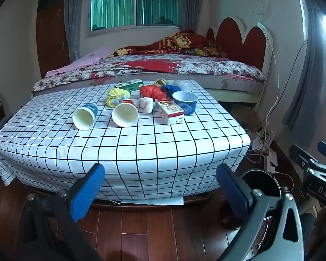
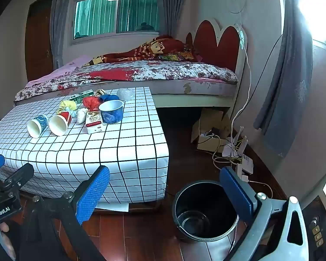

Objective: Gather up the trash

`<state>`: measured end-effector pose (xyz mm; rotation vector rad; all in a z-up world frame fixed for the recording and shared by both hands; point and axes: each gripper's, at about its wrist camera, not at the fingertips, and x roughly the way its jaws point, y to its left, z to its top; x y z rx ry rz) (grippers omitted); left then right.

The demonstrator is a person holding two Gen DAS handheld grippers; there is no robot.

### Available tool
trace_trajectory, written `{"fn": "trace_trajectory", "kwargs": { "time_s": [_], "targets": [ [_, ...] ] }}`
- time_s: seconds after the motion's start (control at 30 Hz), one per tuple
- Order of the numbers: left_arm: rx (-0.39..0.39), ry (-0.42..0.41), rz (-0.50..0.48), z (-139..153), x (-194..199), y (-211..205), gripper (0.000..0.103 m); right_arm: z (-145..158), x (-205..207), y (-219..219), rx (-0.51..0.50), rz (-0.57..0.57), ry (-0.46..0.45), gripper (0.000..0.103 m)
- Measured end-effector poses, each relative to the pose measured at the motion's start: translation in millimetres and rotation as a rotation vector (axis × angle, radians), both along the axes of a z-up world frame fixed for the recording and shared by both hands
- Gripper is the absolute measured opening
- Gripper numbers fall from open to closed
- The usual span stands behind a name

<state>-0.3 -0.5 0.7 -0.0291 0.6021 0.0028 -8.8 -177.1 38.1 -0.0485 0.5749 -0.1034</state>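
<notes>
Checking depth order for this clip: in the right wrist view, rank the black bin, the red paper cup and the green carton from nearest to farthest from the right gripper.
1. Black bin: on the floor, just under the right gripper.
2. Red paper cup: on its side, mid-table.
3. Green carton: table's far edge, by the bed.

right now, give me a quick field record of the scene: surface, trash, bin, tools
surface: table with a white grid cloth, in front of a bed
trash: blue-patterned paper cup and red paper cup, both on their sides; carton; blue bowl; crumpled bags behind
bin: black bin on the floor, right of the table; no trash visible inside
left tool: open, holding nothing
right tool: open, holding nothing
</notes>
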Motion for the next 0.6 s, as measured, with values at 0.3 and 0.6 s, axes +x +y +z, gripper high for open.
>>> {"fn": "trace_trajectory", "kwargs": {
  "time_s": [0.3,0.6],
  "targets": [
    [0.003,0.019,0.005,-2.6,5.2,0.4,0.102,5.8,3.0,-1.5,-0.006,0.002,-0.002,0.102],
    [0.001,0.005,0.009,-3.2,0.3,6.6,0.102,6.0,3.2,-1.9,0.007,0.001,-0.009,0.102]
  ]
}}
